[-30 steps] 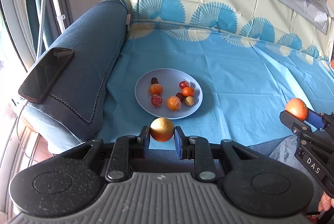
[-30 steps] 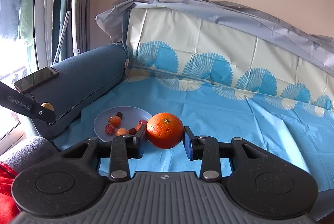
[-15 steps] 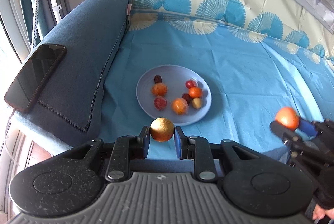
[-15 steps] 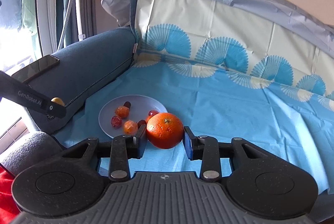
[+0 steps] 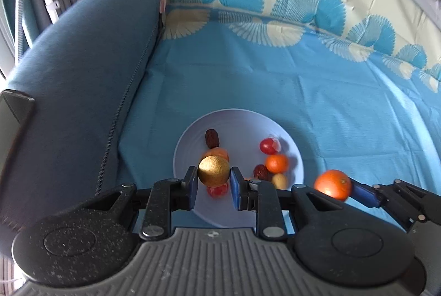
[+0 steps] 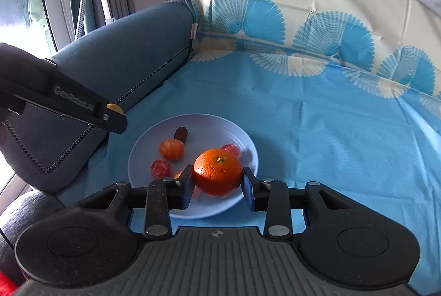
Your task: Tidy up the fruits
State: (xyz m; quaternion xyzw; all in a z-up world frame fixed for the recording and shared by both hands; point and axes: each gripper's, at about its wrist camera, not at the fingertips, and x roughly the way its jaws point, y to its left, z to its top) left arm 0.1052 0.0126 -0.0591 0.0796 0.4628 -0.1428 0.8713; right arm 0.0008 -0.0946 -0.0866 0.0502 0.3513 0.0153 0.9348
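Blue cloth [image 5: 317, 92] with a fan pattern covers the sofa seat, and on it, just beside the dark blue armrest [image 5: 82, 70], sits the pale plate [image 5: 237, 116] that serves as the landmark for everything else. Above the near-left part of the plate, the left tool [image 5: 214, 182] pinches a small golden-brown round fruit [image 5: 214, 171] between its blue pads; above the near-right part, the right tool [image 6: 217, 180] pinches a large orange [image 6: 217, 171]. Both fruits hang over the plate, not yet resting on it. Already on the plate lie a dark date [image 5: 212, 138] toward its far-left side, a red cherry tomato [image 5: 268, 145] toward its far-right side, a small tangerine [image 5: 276, 163] nearer, and a few more small pieces partly hidden behind the tools. The likeliest trouble, as I judge it, is rolling: both held fruits are round, the plate is shallow, and a release from any height could send one over the rim onto the cloth or knock the small pieces about. The two tools are also close together over the plate, so they could bump each other. The orange has no real long axis; its stem end [image 6: 219, 158] points up and slightly away from the camera. The golden fruit looks equally round, and I cannot tell which way it points.
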